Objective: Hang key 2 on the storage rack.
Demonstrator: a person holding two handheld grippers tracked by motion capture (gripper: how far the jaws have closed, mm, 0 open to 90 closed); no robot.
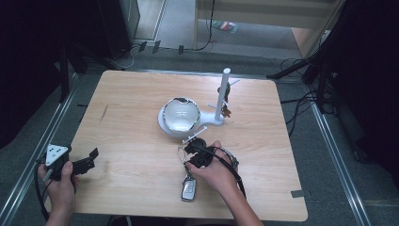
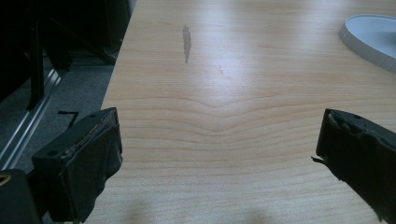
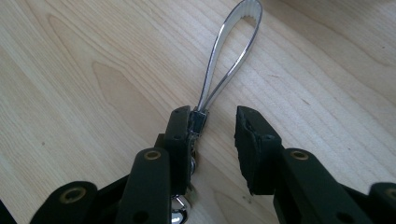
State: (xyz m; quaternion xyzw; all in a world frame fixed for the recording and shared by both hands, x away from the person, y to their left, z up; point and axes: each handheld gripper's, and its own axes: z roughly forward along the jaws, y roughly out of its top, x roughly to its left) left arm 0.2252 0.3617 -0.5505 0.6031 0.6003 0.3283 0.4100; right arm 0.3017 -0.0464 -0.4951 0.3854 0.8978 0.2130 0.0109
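A silver and black car key fob (image 1: 189, 189) lies near the table's front edge, under my right hand. Its shiny silver loop strap (image 3: 246, 5) lies flat on the wood and ends in a small metal clasp (image 3: 198, 122). My right gripper (image 3: 213, 116) is low over the table with that clasp between its jaws. The left pad (image 3: 180, 135) touches the clasp; the right pad (image 3: 247, 140) stands clear of it. In the high view the right gripper (image 1: 193, 149) sits just in front of the white stand. My left gripper (image 1: 91, 159) rests open at the table's front left, its jaws wide apart (image 2: 219, 121) over bare wood.
A white stand (image 1: 222, 94) with an upright pole and a round base (image 2: 373, 37) holds a shiny dome-shaped bowl (image 1: 180, 113) at the table's middle. Small dark things hang by the pole. A dark stain (image 2: 187, 42) marks the wood at the left. Cables run over the floor behind.
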